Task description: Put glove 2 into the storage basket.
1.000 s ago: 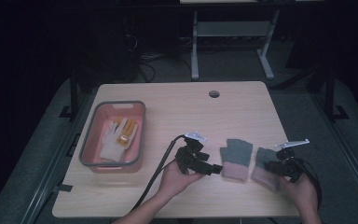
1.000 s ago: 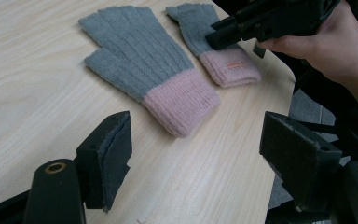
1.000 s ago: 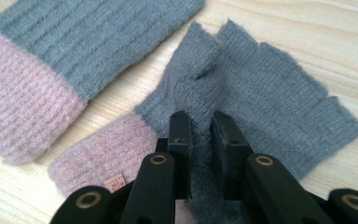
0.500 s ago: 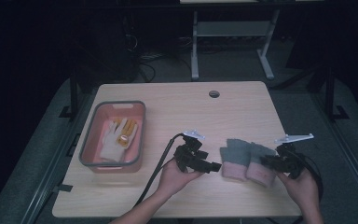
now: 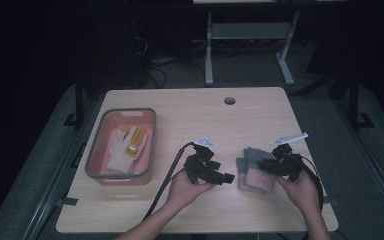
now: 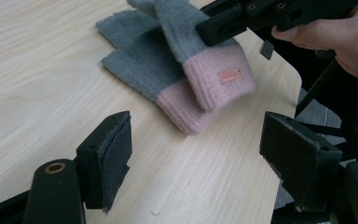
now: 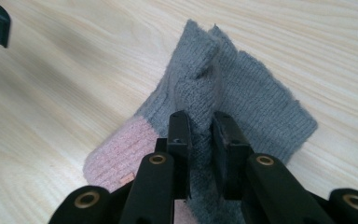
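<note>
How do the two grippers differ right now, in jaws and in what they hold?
The right gripper is shut, pinching a fold of the grey-and-pink glove; the left gripper stands open with nothing between its pads. In the high view the right gripper is over the glove, while the left gripper sits just beside it above bare table. Both are black, hand-held and trail a cable.

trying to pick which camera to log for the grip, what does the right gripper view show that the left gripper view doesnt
The right gripper view shows the right gripper from behind, its pads pinching a raised fold of grey knit on the top mitten.

The left gripper view shows the left gripper open over bare tabletop, the small tag on the pink cuff, a second mitten lying underneath, and the table's far edge.

Both show the grey-and-pink mittens, the wooden table and the right gripper shut on the top one.
</note>
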